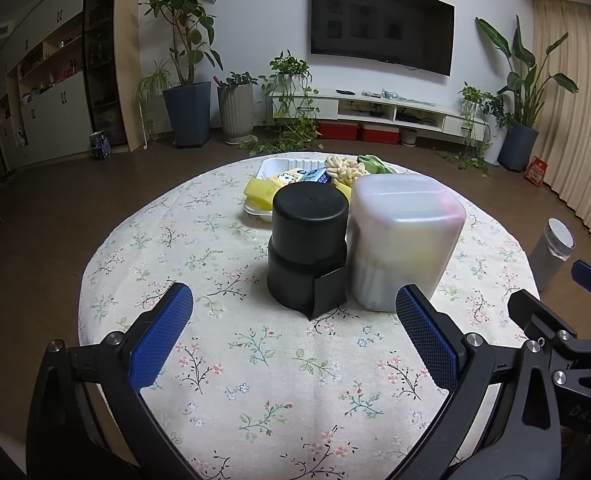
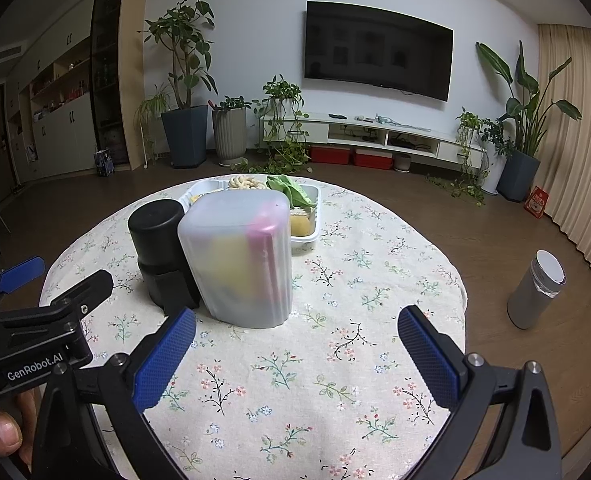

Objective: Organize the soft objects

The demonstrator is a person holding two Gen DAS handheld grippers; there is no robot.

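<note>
The near half of the surface [image 2: 335,400] lies bare, so either gripper has open room low and forward. Straight ahead two tall things block the way: a black cylinder [image 1: 307,248] and a frosted translucent container [image 1: 403,240], standing side by side and touching or nearly so (no gap to slip between). They screen the white tray [image 2: 307,236] behind; open cloth runs around both flanks.

Dim, even indoor light; strong fisheye bending and dark vignetted corners.
</note>
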